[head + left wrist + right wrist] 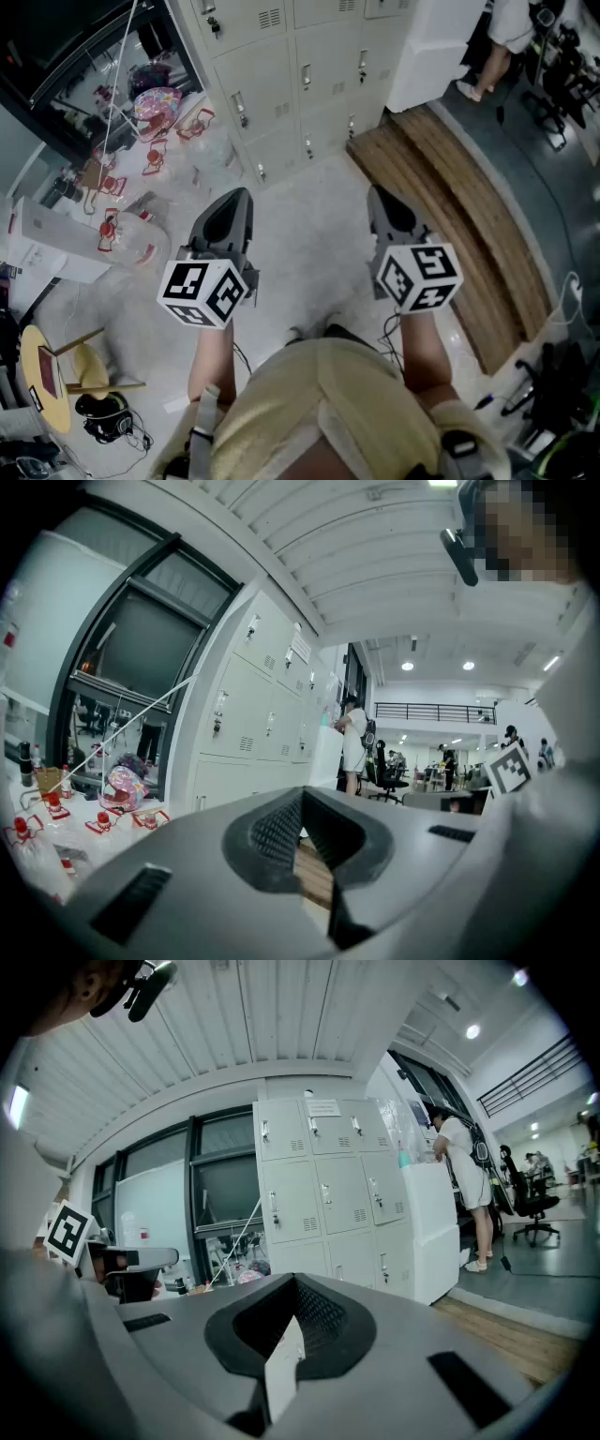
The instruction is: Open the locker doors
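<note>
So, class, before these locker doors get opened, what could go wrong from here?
Both the left gripper and right gripper have jaws shut, so they could knock the handles on the lockers rather than catch them. Floor clutter lies left of the path; the wooden platform edges its right: tripping seems possible.

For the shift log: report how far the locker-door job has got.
Done: nothing; every door in view on the pale grey metal lockers looks closed. In hand: left gripper and right gripper are shut, empty, held over the pale floor short of the lockers. Left: approach and open the doors.
</note>
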Demonstrator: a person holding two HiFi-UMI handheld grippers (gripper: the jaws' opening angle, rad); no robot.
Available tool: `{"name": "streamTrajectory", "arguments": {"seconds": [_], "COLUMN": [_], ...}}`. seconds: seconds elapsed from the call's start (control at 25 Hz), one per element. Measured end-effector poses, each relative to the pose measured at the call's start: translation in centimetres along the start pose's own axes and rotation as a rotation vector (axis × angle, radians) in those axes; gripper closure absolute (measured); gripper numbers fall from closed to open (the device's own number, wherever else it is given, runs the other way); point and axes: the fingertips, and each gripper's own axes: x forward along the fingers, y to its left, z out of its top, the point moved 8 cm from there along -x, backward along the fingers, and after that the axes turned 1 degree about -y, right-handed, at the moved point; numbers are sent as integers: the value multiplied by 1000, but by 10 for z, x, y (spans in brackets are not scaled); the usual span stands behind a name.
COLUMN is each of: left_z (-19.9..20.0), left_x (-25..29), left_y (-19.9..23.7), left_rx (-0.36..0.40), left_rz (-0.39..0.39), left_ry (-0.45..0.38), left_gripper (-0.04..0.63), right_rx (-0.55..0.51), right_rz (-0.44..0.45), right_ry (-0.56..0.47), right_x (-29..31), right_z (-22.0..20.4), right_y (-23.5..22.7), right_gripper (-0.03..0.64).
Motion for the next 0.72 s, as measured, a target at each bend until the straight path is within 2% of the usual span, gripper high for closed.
{"name": "streamTrajectory", "arguments": {"seconds": [0.12, 0.28, 0.44, 0.52, 0.64, 0.72], "left_z": [-3, -9, -17, -17, -15, -13], "left_x": [10, 27, 38, 43, 46, 49], "left_y": [-9, -22, -33, -38, -42, -42], "left_rx": [-25, -22, -73, -46, 50, 75], "left_rz": [-4, 5, 1, 22, 78, 97], "left_ry": [17, 34, 38, 25, -3, -16], "left_gripper": [594, 594, 594, 594, 594, 594], "right_rx": [-2, -2, 15, 20, 24, 18], "right_rz": [3, 10, 35, 41, 49, 52], "right_ry": [-1, -10, -17, -15, -15, -16], "right_x": [-1, 0, -2, 0, 3, 5], "right_z": [1, -1, 0, 0, -1, 0], "right_y": [-10, -24, -41, -49, -59, -65], "right_gripper": [614, 614, 612, 612, 612, 612]}}
